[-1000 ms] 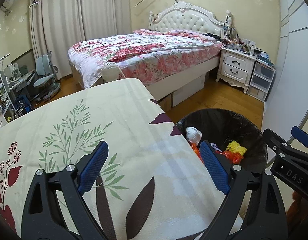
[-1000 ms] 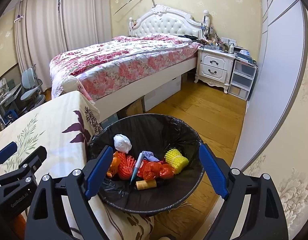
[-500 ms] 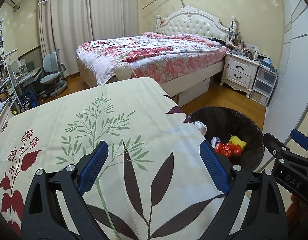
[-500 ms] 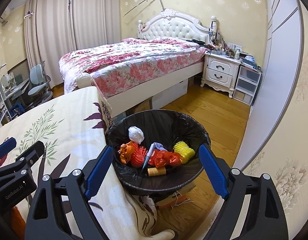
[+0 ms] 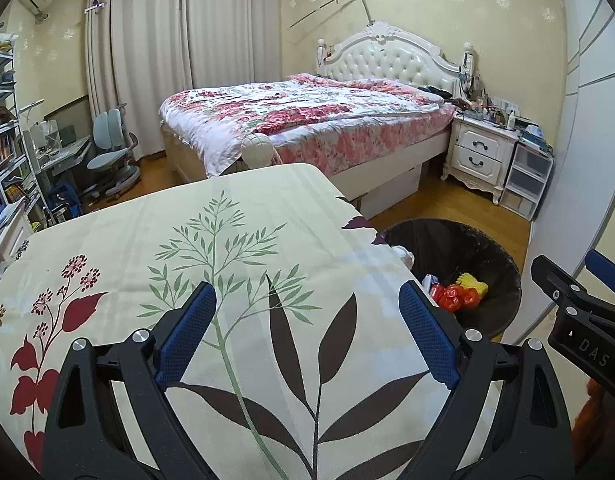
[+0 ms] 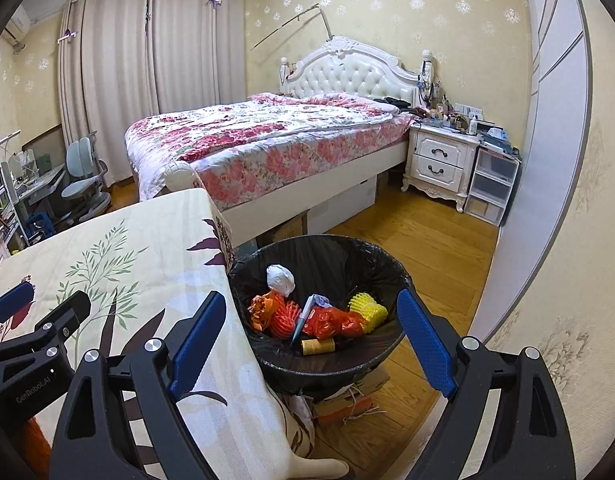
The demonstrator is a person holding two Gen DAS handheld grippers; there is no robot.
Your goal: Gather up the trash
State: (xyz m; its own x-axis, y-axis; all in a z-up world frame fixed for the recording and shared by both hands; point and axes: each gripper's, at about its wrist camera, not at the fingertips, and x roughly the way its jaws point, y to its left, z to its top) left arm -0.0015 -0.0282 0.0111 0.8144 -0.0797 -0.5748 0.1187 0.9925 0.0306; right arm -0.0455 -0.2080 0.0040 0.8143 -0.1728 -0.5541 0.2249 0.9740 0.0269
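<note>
A: How do the jaws stand?
B: Both the left gripper [image 5: 307, 336] and right gripper [image 6: 313, 340] are spread wide, holding nothing.
A: And the trash?
B: Inside the round black-lined bin [image 6: 391, 276] beside the leaf-printed cream tablecloth [image 5: 235, 240]: a crumpled white paper ball [image 6: 280, 279], red and yellow scraps.

Leaf-printed tablecloth [image 5: 235, 264] over the table; black-lined trash bin [image 6: 327, 364] on wooden floor [image 6: 435, 248] beside it.

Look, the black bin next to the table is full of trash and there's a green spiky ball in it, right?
Almost. The spiky ball in the black bin is yellow, not green; the right wrist view shows it clearly. The rest holds: the bin stands next to the table and has trash in it.
</note>
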